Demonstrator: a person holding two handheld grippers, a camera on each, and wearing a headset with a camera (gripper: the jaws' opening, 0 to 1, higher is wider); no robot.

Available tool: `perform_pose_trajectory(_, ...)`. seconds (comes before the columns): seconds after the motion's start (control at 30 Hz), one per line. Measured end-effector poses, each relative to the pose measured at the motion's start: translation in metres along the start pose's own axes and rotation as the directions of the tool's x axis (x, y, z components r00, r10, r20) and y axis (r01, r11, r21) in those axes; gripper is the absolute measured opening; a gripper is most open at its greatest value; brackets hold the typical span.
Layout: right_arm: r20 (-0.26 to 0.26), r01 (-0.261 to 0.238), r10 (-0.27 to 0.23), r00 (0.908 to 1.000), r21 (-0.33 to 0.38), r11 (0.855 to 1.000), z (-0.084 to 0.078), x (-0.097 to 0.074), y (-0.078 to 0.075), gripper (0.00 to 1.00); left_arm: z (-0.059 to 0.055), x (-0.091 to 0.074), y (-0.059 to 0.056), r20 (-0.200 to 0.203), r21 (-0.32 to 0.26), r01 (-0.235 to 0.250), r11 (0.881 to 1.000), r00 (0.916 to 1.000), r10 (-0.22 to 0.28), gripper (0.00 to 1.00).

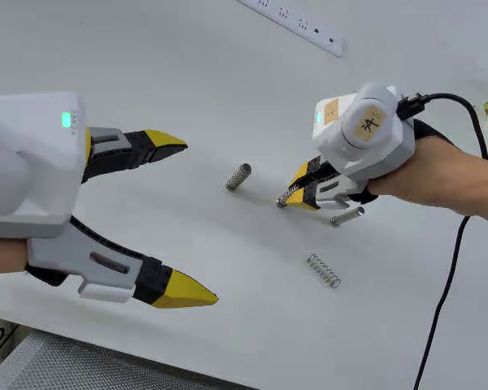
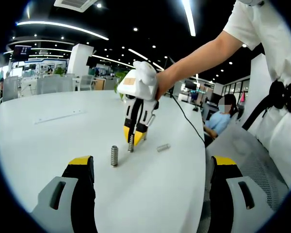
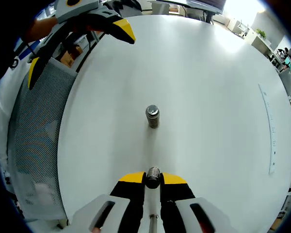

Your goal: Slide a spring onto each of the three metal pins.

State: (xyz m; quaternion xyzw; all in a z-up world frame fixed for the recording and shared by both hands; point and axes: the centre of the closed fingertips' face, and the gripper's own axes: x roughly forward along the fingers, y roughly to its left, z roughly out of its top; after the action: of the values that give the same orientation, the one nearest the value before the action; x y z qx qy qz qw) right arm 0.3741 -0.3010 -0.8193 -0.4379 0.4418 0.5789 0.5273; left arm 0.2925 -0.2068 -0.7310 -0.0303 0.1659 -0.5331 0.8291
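loose spring (image 1: 324,270) lies on the table (image 1: 187,73) right of the standing pin (image 1: 238,176)

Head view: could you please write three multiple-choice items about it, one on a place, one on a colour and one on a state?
1. Where does the loose spring lie?
A. on a standing pin
B. on the white table, nearer to the person than the right tongs
C. on the floor

2. What colour are the tips of the left tongs?
A. red
B. blue
C. yellow

3. In what state are the left tongs?
A. open, holding nothing
B. shut on a spring
C. shut on a pin

Answers:
1 B: the spring lies alone on the table, on the person's side of the right tongs.
2 C: both tips are yellow.
3 A: the jaws stand wide apart, with bare table between them.
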Motion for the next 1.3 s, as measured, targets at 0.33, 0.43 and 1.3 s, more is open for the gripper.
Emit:
perform_pose_trajectory(0.33,0.019,0.012,-0.012,0.9998,0.008,1.0,0.002,-0.008,-0.001,0.13,0.0,-0.001,-0.002,-0.009,0.007,0.004,1.0,1.0,-0.003,0.99)
perform_pose_trajectory(0.43,0.034,0.015,-0.016,0.9993,0.012,1.0,0.006,-0.014,0.001,0.15,0.0,-0.002,-0.003,-0.015,0.011,0.004,1.0,0.9999,-0.004,0.99)
perform_pose_trajectory(1.3,0.273,0.085,-0.117,0.9548,0.128,0.988,0.003,-0.078,0.02,0.39,0.014,-0.003,-0.012,-0.077,0.079,0.021,0.997,0.9969,-0.015,0.99)
